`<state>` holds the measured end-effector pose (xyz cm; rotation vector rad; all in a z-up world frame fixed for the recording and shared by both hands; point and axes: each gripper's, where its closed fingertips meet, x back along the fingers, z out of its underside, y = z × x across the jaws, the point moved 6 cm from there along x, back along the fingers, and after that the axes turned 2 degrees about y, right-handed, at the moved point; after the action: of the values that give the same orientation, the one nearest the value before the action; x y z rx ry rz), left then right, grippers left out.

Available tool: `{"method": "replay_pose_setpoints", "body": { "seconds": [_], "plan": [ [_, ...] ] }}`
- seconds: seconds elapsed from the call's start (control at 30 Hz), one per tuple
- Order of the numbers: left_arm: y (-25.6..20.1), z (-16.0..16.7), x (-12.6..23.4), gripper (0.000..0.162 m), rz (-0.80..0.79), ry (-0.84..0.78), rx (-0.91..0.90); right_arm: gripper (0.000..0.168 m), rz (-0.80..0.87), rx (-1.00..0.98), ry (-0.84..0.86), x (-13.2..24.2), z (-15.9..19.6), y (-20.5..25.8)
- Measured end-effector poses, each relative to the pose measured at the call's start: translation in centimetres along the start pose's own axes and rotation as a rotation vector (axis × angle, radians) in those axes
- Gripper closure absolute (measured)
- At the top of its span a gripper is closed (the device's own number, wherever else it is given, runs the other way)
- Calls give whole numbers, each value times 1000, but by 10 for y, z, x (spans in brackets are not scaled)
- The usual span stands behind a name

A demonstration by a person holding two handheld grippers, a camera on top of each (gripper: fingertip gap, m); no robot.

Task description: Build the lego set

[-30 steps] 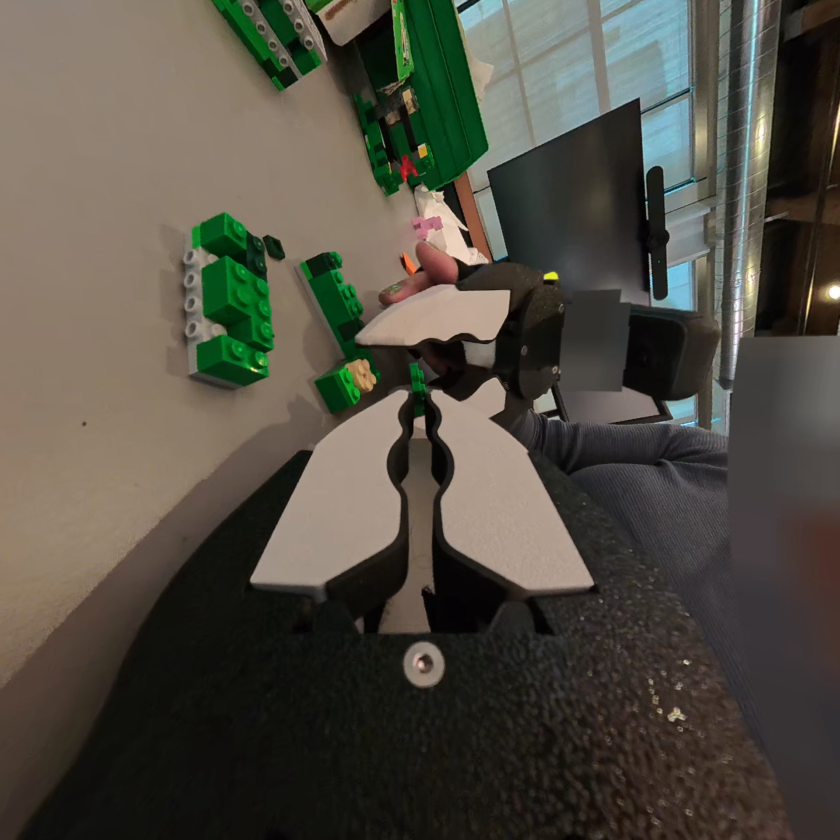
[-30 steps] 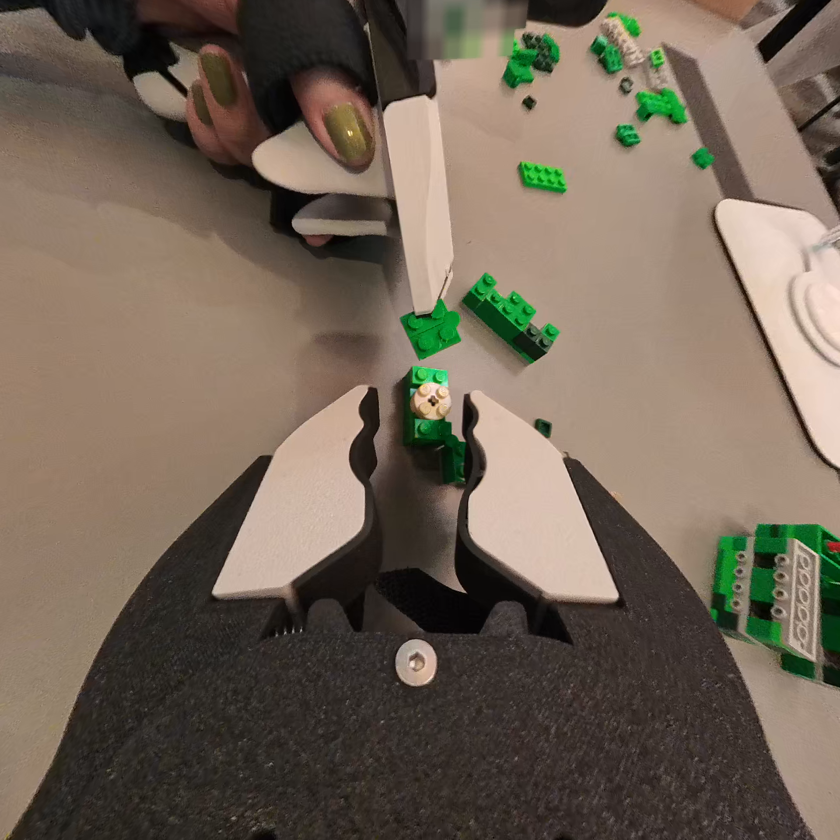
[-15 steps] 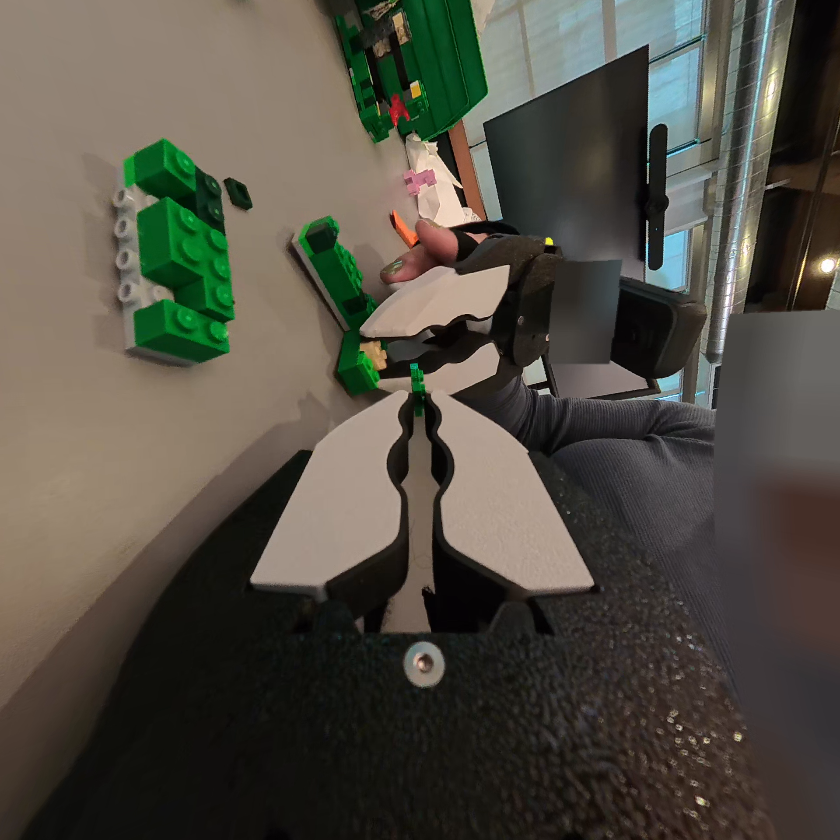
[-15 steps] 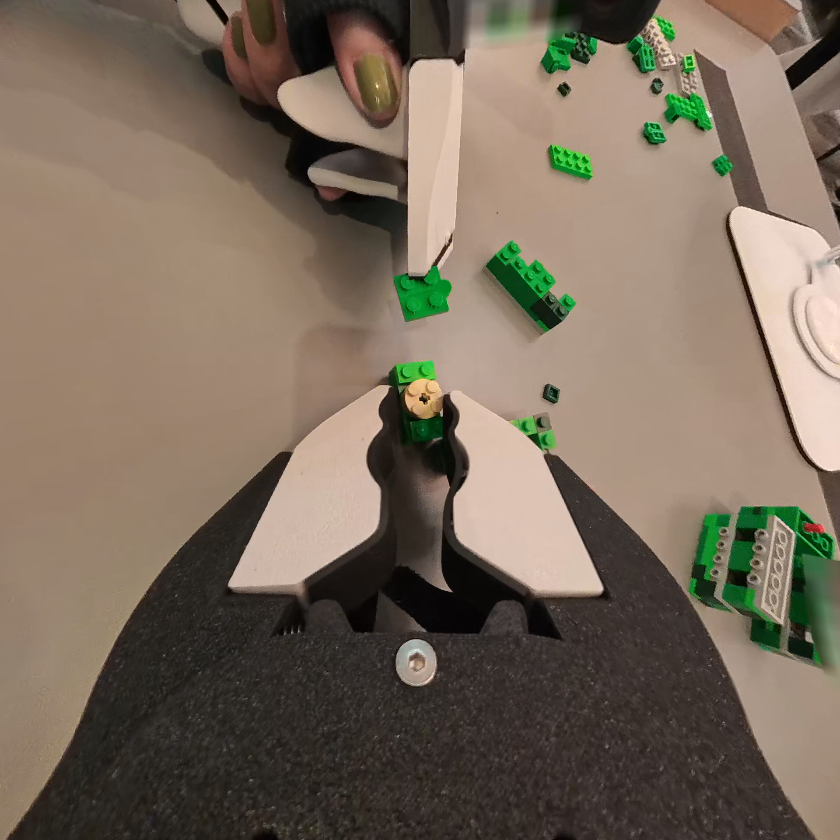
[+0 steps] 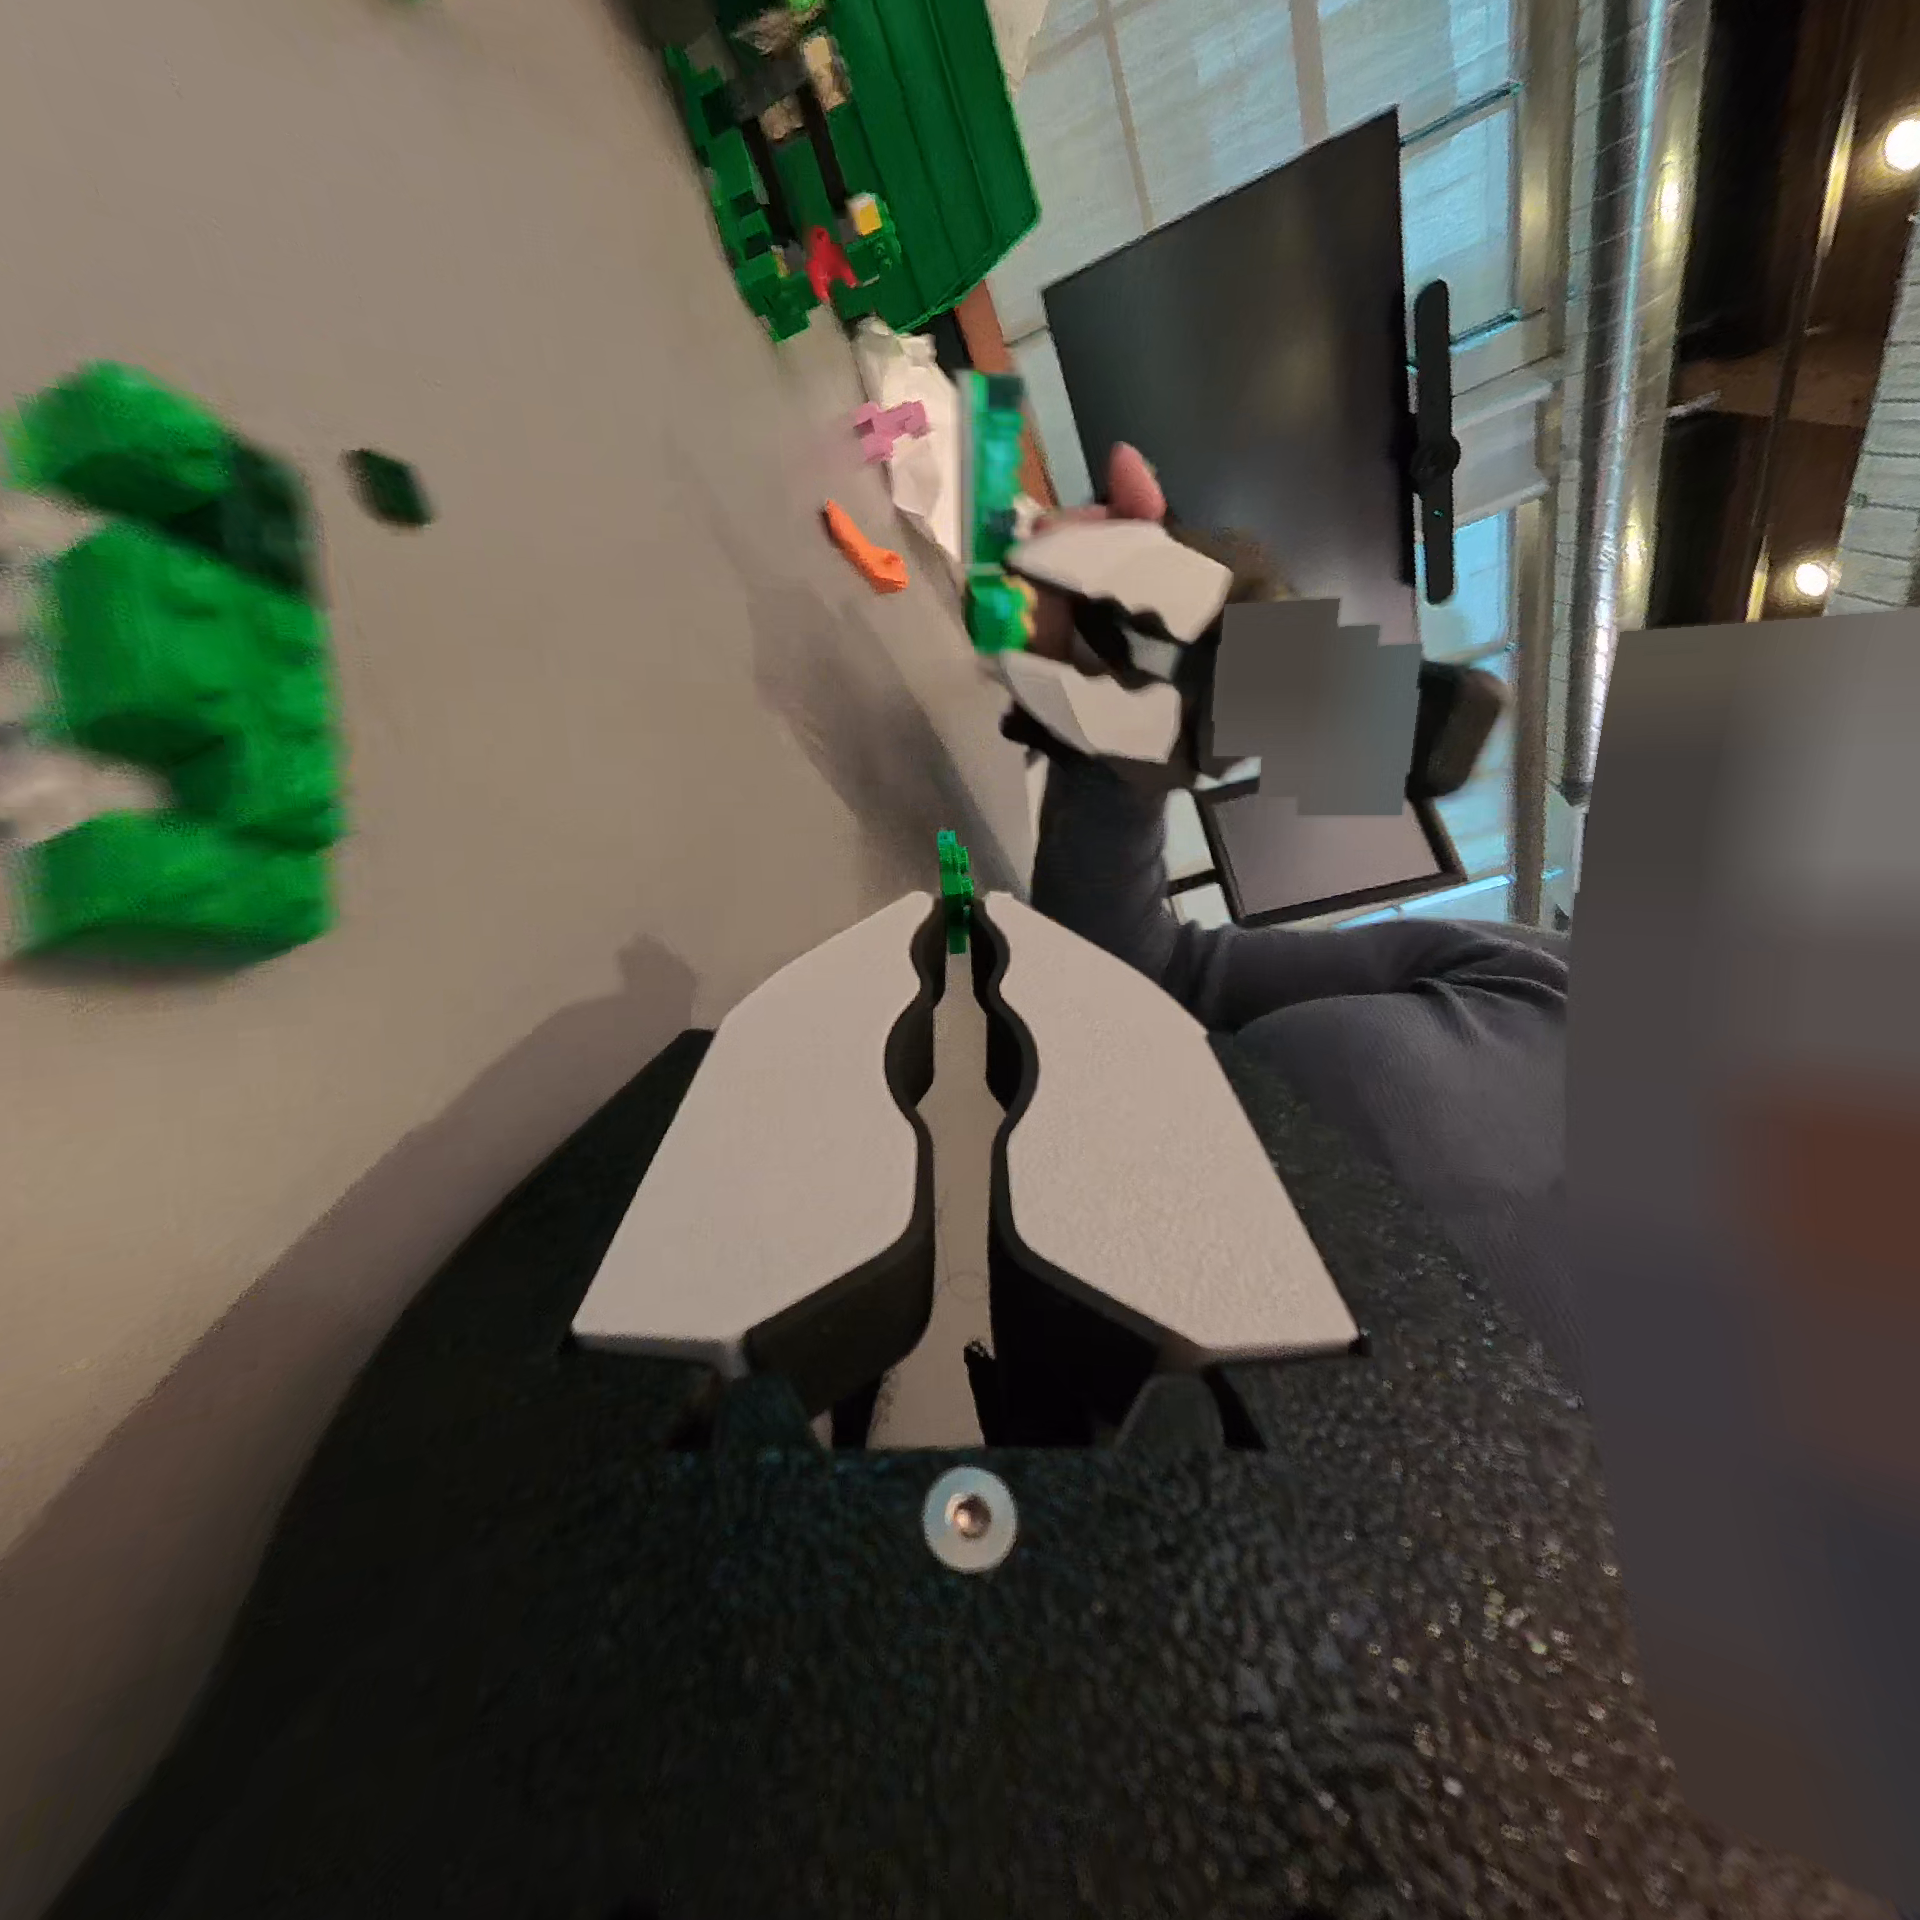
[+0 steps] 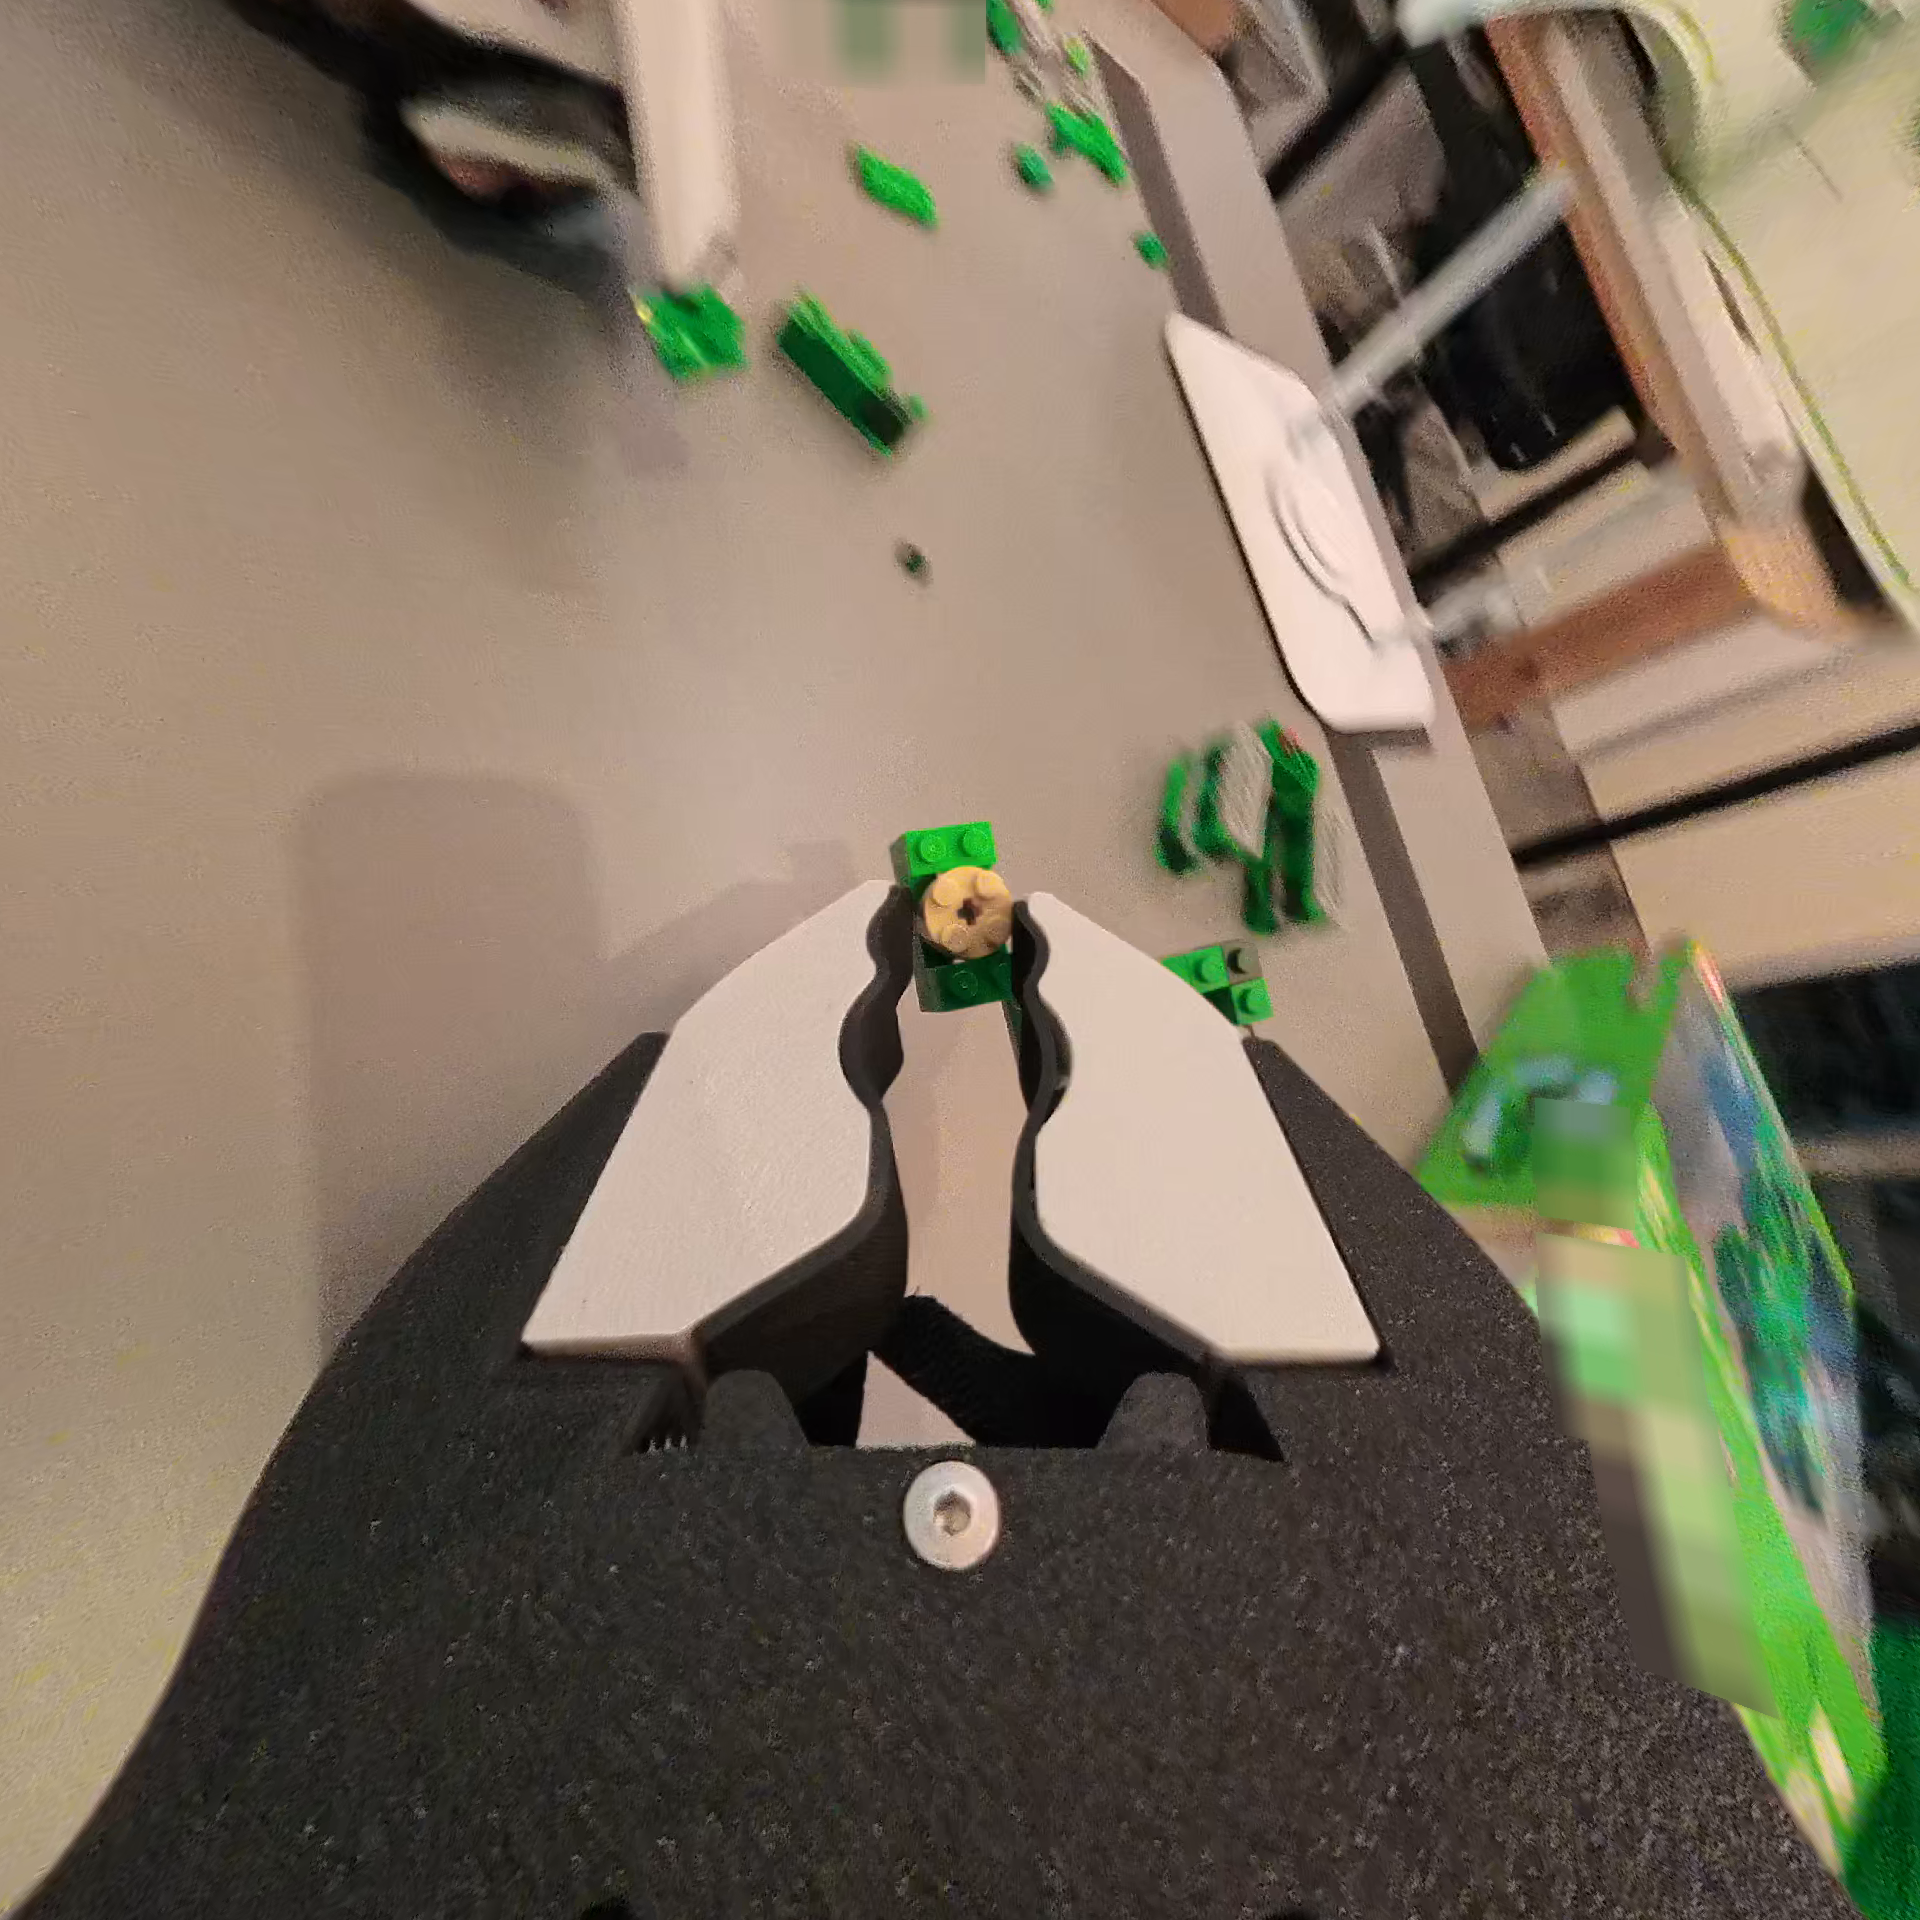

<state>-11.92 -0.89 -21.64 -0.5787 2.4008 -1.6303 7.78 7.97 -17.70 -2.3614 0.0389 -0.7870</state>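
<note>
My right gripper [image 6: 956, 914] is shut on a small green brick assembly with a tan round stud piece [image 6: 964, 912] and holds it above the grey table [image 6: 416, 623]. Part of that assembly sticks out past the right finger. In the left wrist view the right gripper [image 5: 1023, 623] holds the assembly [image 5: 992, 520] upright in the air. My left gripper [image 5: 954, 909] is shut on a thin green plate [image 5: 951, 868]. In the right wrist view the left gripper [image 6: 681, 281] shows blurred at the top, with the plate [image 6: 691, 330] at its tip.
A large green and grey block [image 5: 177, 686] lies on the table, also in the right wrist view [image 6: 1247, 821]. A green brick strip [image 6: 847, 369], a dark tile [image 6: 914, 561], loose bricks [image 6: 894, 187], a white pad [image 6: 1309, 540], a green box [image 6: 1662, 1299] and a green tray [image 5: 914, 135] are around. Tip to tip, the grippers are about 15 cm apart.
My right gripper closed on the assembly with the tan stud and lifted it off the table. My left gripper kept its green plate and drew back from it. Both views are motion-blurred.
</note>
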Motion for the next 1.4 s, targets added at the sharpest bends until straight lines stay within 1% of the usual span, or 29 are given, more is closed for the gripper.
{"method": "replay_pose_setpoints", "body": {
  "seconds": [0.07, 0.13, 0.27, 0.33, 0.43, 0.5, 0.63, 0.8, 0.93, 1.17, 1.4],
  "plan": [
    [-9, -2, -23, 158, 63, 28, -22, 151, 61, -61, 53, 22, 33, -17],
    [-15, -7, -51, 158, 86, 63, -43, 151, 88, -106, 97, 37, 60, -31],
    [-21, -26, -105, 158, 109, 106, -50, 151, 47, -146, 173, 50, 99, -44],
    [-22, -40, -130, 158, 109, 119, -52, 151, 13, -171, 173, 52, 108, -42],
    [-21, -58, -164, 158, 97, 149, -51, 151, -23, -188, 172, 51, 112, -35],
    [-15, -64, -185, 158, 68, 187, -48, 151, -25, -175, 197, 50, 115, -33],
    [2, -71, -214, 158, 77, 199, 25, 151, -53, -188, 213, 45, 119, -29],
    [18, -68, -232, 159, 78, 251, 120, 151, -52, -197, 239, 45, 124, -29],
    [22, -72, -238, 158, 50, 267, 112, 151, -57, -214, 250, 45, 125, -29],
    [24, -74, -240, 158, 56, 302, 119, 150, -69, -216, 263, 44, 124, -27],
    [28, -77, -241, 158, 19, 387, 109, 150, -65, -204, 264, 43, 124, -27]
  ]
}}
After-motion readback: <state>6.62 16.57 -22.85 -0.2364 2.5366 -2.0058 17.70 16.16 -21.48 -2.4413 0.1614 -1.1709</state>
